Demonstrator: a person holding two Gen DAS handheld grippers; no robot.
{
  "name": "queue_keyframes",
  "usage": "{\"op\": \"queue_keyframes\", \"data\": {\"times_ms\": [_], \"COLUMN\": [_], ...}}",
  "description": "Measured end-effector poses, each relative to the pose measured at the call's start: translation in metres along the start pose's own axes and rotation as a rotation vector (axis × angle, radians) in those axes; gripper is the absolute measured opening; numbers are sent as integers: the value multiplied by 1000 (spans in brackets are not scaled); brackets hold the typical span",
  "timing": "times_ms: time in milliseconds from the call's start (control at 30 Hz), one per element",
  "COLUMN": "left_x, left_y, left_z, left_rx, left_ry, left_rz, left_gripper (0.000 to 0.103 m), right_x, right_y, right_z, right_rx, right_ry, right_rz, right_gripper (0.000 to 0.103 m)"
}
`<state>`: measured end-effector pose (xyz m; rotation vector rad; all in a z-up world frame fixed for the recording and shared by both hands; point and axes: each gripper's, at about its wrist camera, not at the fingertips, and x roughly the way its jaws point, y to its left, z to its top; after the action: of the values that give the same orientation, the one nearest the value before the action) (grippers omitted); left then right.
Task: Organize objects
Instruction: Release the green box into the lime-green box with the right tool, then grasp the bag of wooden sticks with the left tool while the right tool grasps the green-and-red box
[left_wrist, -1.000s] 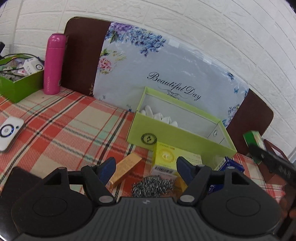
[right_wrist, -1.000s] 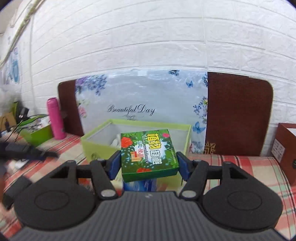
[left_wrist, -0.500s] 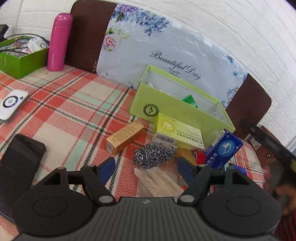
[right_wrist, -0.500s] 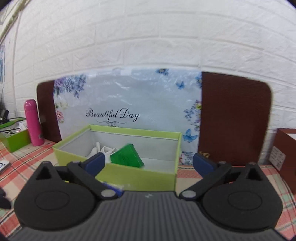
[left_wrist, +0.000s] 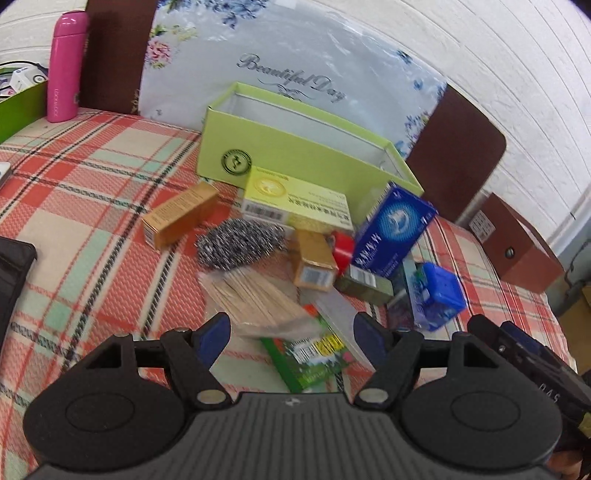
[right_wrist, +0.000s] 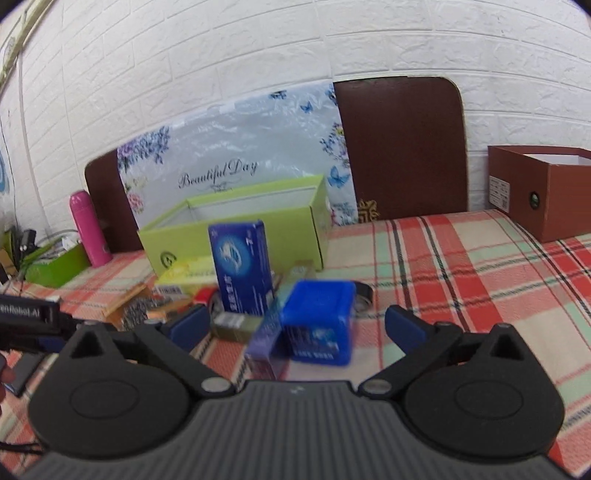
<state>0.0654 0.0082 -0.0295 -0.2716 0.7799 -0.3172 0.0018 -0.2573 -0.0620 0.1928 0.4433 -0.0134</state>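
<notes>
Both jaws stand wide apart and empty, the left gripper (left_wrist: 291, 332) above a bag of toothpicks (left_wrist: 255, 295), the right gripper (right_wrist: 295, 326) facing a blue plastic box (right_wrist: 317, 321). Behind the clutter on the plaid tablecloth (right_wrist: 461, 266) sits the open lime-green box (left_wrist: 295, 155), apparently where things go. I'd lower the right fingers squarely astride the blue box's sides, clear of the leaning dark-blue carton (right_wrist: 242, 269).

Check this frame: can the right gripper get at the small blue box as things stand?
Probably yes. The right gripper is open and empty, and the small blue box sits right ahead between its fingers, top face bare. A purple carton crowds its left side and might get nudged.
</notes>
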Motion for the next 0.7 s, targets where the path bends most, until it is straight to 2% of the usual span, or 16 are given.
{"op": "queue_keyframes", "data": {"times_ms": [167, 233, 367, 467, 567, 667, 700], "left_x": [6, 7, 4, -1, -3, 0, 1], "left_y": [-20, -26, -30, -22, -4, 13, 17], "left_z": [-13, -15, -15, -13, -8, -4, -4], "left_rx": [64, 76, 87, 82, 33, -13, -19], "left_ry": [27, 31, 23, 6, -6, 7, 6], "left_rz": [-22, -21, -50, -15, 27, 70, 73], "left_gripper": [76, 76, 76, 76, 76, 76, 76], "right_x": [-14, -16, -18, -20, -19, -8, -3], "right_y": [-1, -2, -5, -4, 9, 31, 38], "right_z": [-19, -26, -32, -31, -28, -25, -26], "right_rx": [-17, -10, 9, -4, -65, -153, -188], "right_ry": [20, 37, 61, 51, 41, 48, 53], "right_rz": [-23, -28, -27, -14, 29, 106, 129], "right_gripper": [102, 94, 87, 81, 77, 67, 59]}}
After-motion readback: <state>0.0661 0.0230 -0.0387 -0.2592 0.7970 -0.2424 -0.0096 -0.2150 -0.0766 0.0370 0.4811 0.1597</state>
